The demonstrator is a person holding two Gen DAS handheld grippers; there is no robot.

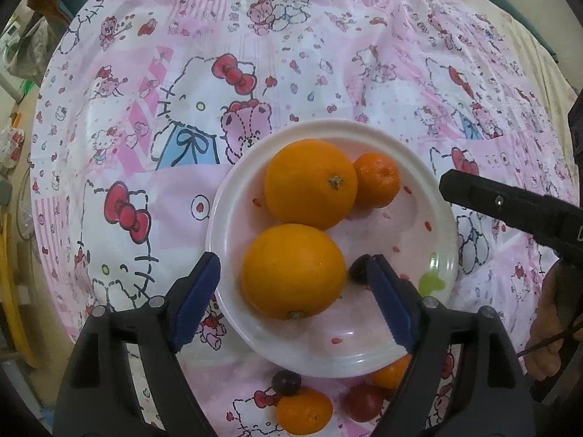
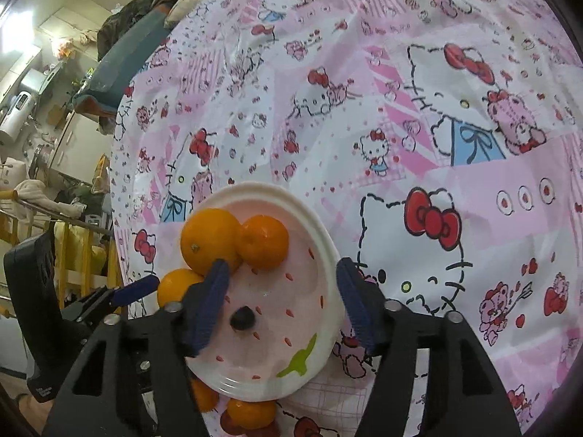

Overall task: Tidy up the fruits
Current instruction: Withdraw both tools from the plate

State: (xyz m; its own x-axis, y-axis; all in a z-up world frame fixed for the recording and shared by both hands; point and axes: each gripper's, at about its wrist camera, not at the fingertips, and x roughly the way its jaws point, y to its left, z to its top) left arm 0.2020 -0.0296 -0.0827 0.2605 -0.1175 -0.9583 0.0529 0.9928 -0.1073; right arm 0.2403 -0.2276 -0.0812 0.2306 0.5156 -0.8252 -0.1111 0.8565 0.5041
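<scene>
A white plate [image 1: 442,225] with red specks holds two big oranges [image 1: 309,182] [image 1: 293,271], a small mandarin [image 1: 377,180] and a dark grape [image 1: 359,269]. My left gripper [image 1: 291,280] is open and empty, its jaws either side of the near orange. My right gripper [image 2: 282,284] is open and empty over the plate [image 2: 324,240], above the grape [image 2: 243,318]. The right gripper's black finger [image 1: 510,207] reaches in from the right in the left wrist view. Loose fruit lies in front of the plate: a mandarin [image 1: 304,411], a dark grape [image 1: 286,382], a red fruit [image 1: 364,400].
The round table wears a pink Hello Kitty cloth [image 1: 182,145]. Room clutter, a yellow rack [image 2: 73,255] and a water heater [image 2: 18,116] lie beyond the table's left edge. More mandarins [image 2: 251,413] sit by the plate's near rim.
</scene>
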